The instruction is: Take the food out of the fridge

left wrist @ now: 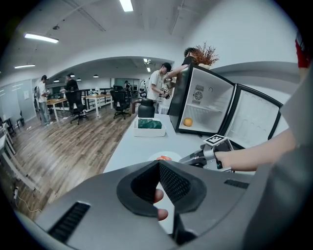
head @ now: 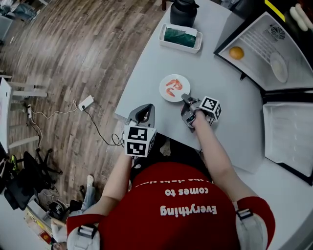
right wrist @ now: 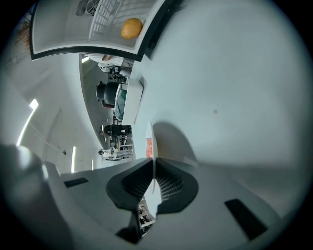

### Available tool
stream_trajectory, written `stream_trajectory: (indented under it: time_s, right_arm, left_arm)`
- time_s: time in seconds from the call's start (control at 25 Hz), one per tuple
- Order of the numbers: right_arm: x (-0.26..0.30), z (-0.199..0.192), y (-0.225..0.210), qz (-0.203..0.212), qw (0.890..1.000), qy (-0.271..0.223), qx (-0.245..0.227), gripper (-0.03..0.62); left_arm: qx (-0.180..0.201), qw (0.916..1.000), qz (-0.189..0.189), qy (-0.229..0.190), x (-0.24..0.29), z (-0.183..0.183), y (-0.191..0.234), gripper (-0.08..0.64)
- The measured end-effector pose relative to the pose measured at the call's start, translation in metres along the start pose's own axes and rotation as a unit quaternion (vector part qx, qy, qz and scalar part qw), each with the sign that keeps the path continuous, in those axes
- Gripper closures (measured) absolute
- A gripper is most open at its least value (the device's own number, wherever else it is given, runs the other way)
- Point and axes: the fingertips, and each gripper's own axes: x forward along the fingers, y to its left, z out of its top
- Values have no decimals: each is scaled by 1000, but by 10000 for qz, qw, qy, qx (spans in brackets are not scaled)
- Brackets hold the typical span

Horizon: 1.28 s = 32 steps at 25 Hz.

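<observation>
A white plate with orange-red shrimp lies on the grey table, in front of the person. My right gripper is shut on the plate's near rim. In the right gripper view the plate shows edge-on between the closed jaws of that gripper. My left gripper hangs at the table's near edge, left of the plate, its jaws together and holding nothing. An orange sits on a shelf inside the open fridge. From the left gripper I see the plate and the orange.
A white tray with something green and a black kettle stand at the table's far end. The fridge door swings open to the right. A cable and a power strip lie on the wooden floor at left. People stand far off.
</observation>
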Motion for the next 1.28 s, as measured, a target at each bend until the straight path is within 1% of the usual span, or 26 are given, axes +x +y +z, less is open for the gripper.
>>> stream_trajectory:
  time_s: [0.24, 0.4, 0.52, 0.64, 0.72, 0.8, 0.92, 1.0, 1.08, 1.12, 1.16, 1.2, 1.24, 1.28]
  right_arm:
    - [5, 2, -8, -518, 9985, 0, -187, 566]
    - [5, 1, -22, -1202, 9923, -15, -288, 557]
    - [7, 0, -28, -1715, 9841, 46, -468, 540]
    - [7, -2, -32, -2162, 9738, 176, -679, 526]
    - [7, -1, -31, -2399, 9671, 184, -827, 516]
    - [5, 2, -29, -2633, 9598, 53, -973, 505]
    - [-3, 10, -26, -2927, 9459, -164, -1392, 462]
    - [-8, 14, -24, -3030, 9382, -130, -1668, 453]
    - [-14, 16, -19, -3010, 9334, -87, -1954, 454]
    - [-17, 16, -13, -2872, 9340, -111, -2123, 463]
    - [-20, 16, -3, -2596, 9383, -170, -2278, 532]
    - [-21, 15, 10, -2168, 9464, -246, -2383, 561]
    - [-22, 11, 25, -1616, 9563, -309, -2415, 578]
    - [-24, 6, 41, -1020, 9651, -337, -2388, 580]
  left_arm:
    - [131, 9999, -41, -57, 4, 7, 3, 560]
    - [167, 9998, -61, -112, 7, 10, 4, 560]
    - [222, 9996, -76, -161, 9, 14, 6, 560]
    - [195, 9996, -72, -201, 12, 16, 10, 560]
    - [175, 9996, -68, -221, 13, 18, 12, 560]
    - [163, 9995, -78, -243, 13, 18, 13, 560]
    - [188, 9995, -94, -251, 12, 18, 15, 560]
    - [211, 9994, -100, -253, 12, 19, 16, 560]
    - [233, 9993, -118, -249, 13, 20, 15, 560]
    - [245, 9993, -134, -246, 14, 21, 15, 560]
    - [256, 9993, -156, -244, 15, 22, 14, 560]
    - [272, 9992, -184, -240, 17, 23, 13, 560]
    - [294, 9991, -218, -230, 19, 23, 11, 560]
    - [318, 9989, -258, -211, 22, 23, 9, 560]
